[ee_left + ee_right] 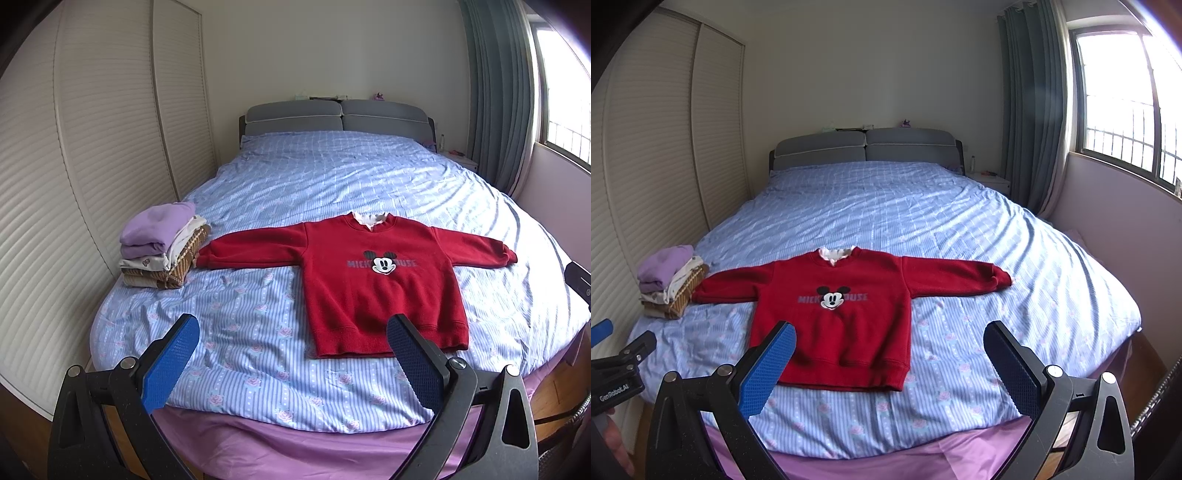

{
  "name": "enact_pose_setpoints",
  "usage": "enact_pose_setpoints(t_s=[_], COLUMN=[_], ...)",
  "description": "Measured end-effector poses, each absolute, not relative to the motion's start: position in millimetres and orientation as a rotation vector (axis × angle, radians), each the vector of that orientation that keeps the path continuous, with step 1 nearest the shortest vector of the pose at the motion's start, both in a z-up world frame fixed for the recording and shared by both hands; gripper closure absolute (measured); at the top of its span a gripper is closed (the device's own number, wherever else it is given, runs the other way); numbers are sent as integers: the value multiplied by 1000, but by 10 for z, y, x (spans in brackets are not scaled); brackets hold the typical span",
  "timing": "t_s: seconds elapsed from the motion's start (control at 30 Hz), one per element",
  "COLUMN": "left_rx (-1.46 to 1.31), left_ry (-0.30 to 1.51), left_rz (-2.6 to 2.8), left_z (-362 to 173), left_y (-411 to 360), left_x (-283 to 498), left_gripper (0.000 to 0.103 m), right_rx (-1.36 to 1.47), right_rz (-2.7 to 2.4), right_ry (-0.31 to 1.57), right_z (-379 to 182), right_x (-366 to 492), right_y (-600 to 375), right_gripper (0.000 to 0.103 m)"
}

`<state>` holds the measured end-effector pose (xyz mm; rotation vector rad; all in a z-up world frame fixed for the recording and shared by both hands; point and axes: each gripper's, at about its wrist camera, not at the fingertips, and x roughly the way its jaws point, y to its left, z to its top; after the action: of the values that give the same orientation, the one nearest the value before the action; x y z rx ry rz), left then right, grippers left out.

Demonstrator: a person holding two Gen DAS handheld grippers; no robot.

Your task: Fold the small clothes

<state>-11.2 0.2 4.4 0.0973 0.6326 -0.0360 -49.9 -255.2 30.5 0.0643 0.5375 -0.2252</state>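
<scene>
While both tools gape, sweatshirt lies flat.

We see a bed covered by a blue striped floral quilt over a purple sheet. On the quilt lie a red sweatshirt, spread flat with sleeves outstretched, and a stack of folded clothes touching its sleeve cuff.

The sweater is deep red, a black-and-white mouse face over grey letters on its chest, a pale collar at the neck. The quilt is blue-and-white striped with pink roses; the sheet is lilac. The stack runs lilac, cream, brown-striped. The pads are blue.
</scene>
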Motion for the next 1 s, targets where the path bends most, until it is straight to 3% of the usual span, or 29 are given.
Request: enact_pose_setpoints(t_s=[1.0], left_rx=[67], left_ry=[629], left_rz=[-68], left_z=[64], left_y=[67], left_x=[-122], left_gripper=[0], right_rx=[66], right_rz=[-226], right_ry=[536], right_z=[315], right_x=[-502], right_y=[-2548], right_gripper=[1])
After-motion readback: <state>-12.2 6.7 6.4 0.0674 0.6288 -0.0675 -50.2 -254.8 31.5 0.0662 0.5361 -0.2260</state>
